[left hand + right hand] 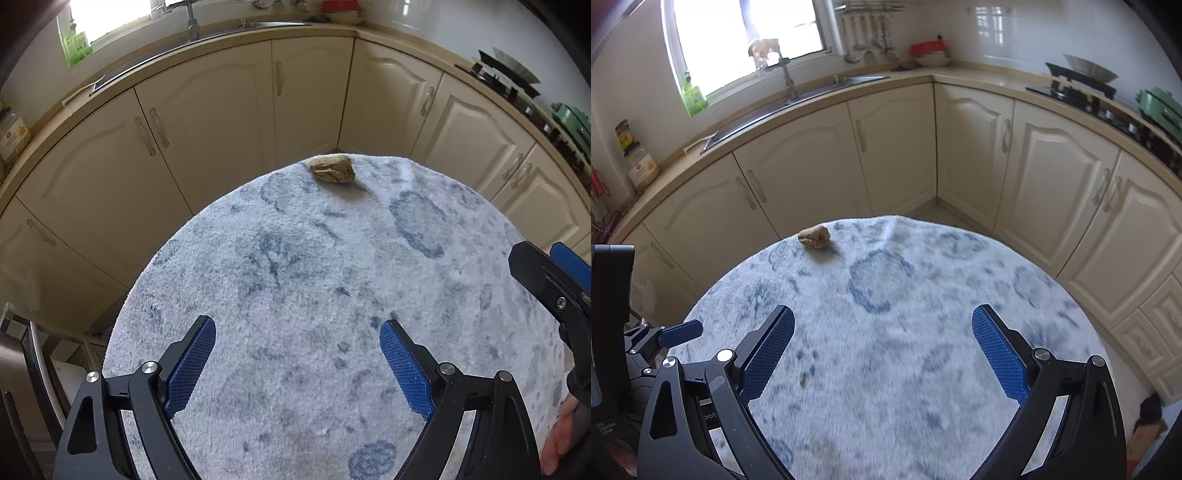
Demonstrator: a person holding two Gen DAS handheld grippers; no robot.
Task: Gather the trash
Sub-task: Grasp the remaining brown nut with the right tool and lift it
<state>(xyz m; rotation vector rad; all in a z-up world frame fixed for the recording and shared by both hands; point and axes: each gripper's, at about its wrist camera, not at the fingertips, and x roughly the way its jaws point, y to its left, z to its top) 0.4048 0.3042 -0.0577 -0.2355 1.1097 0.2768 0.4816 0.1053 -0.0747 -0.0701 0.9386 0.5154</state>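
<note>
A crumpled brown paper wad (331,168) lies near the far edge of a round table covered with a white and blue fuzzy cloth (314,295). It also shows in the right wrist view (814,237), far left on the cloth (905,350). My left gripper (297,330) is open and empty, hovering over the near half of the table, well short of the wad. My right gripper (882,319) is open and empty too, to the right of the left one. The right gripper's tip shows at the right edge of the left wrist view (546,269).
Cream kitchen cabinets (207,107) curve behind the table, with a sink (798,96) under a window and a hob (1082,92) with a green pot at the right. A chair back (33,354) stands at the left. A small crumb (803,378) lies on the cloth.
</note>
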